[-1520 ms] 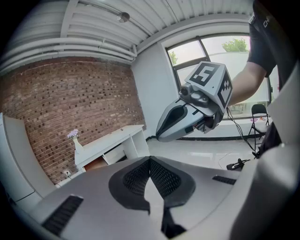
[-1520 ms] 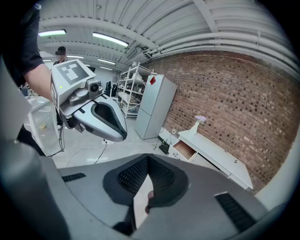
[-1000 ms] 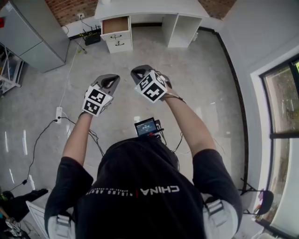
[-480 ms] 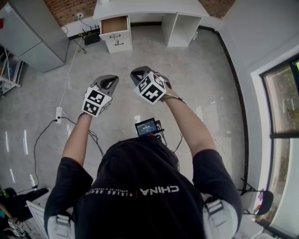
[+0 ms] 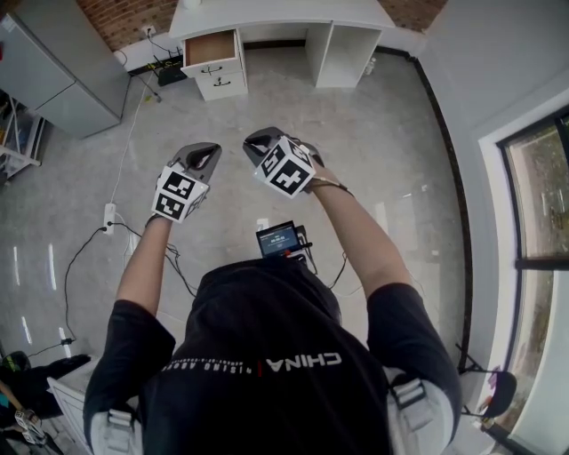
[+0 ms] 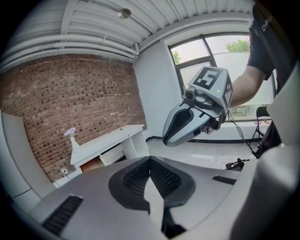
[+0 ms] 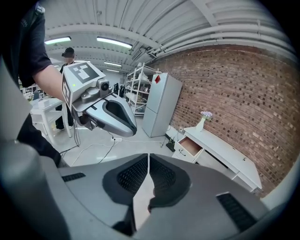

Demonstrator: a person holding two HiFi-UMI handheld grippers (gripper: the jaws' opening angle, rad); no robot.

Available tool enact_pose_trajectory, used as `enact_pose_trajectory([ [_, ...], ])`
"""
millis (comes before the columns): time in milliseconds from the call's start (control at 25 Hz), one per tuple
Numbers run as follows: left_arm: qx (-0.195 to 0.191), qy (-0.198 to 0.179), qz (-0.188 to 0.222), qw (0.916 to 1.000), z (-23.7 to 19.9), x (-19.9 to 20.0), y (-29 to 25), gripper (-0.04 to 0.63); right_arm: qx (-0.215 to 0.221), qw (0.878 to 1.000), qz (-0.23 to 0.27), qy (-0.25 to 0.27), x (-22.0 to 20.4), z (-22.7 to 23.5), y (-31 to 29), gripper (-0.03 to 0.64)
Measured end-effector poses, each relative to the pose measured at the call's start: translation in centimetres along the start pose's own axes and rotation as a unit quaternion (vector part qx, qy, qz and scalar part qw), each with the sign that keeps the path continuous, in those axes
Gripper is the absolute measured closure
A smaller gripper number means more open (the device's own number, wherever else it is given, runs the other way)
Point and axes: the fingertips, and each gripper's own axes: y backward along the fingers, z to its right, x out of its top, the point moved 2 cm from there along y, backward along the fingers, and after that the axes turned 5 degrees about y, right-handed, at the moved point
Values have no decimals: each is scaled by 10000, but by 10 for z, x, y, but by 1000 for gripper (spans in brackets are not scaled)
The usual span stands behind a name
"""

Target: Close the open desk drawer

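Note:
The white desk stands against the brick wall at the top of the head view. Its top left drawer is pulled open and shows a brown inside. Both grippers hang in mid-air, far from the desk, side by side in front of the person. My left gripper and right gripper are both shut with nothing between them. The left gripper view has its jaws closed, the desk beyond. In the right gripper view the jaws meet, with the open drawer ahead.
A grey cabinet stands left of the desk, with a shelf rack beside it. A power strip and cables lie on the grey floor at left. A vase sits on the desk. Windows line the right wall.
The head view has shifted a little, so the desk sits slightly further up and left. Both grippers stay shut and held in the air much as before.

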Motion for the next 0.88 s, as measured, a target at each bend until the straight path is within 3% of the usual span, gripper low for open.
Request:
enact_pose_trajectory([
  [200,95,66,0,9999,7,10,-18,583,195,9996,204,-4,-7,17,6,600],
  [400,86,143,-62,9998,-15,-2,-31,583,162,9993,336,-10,0,39,-17,600],
  [600,5,211,-50,9998,-66,-21,-51,583,0,9998,180,20,7,64,-63,600],
  [880,-250,261,-102,9993,-173,-33,-78,583,-112,9995,-126,-278,39,119,-139,600],
])
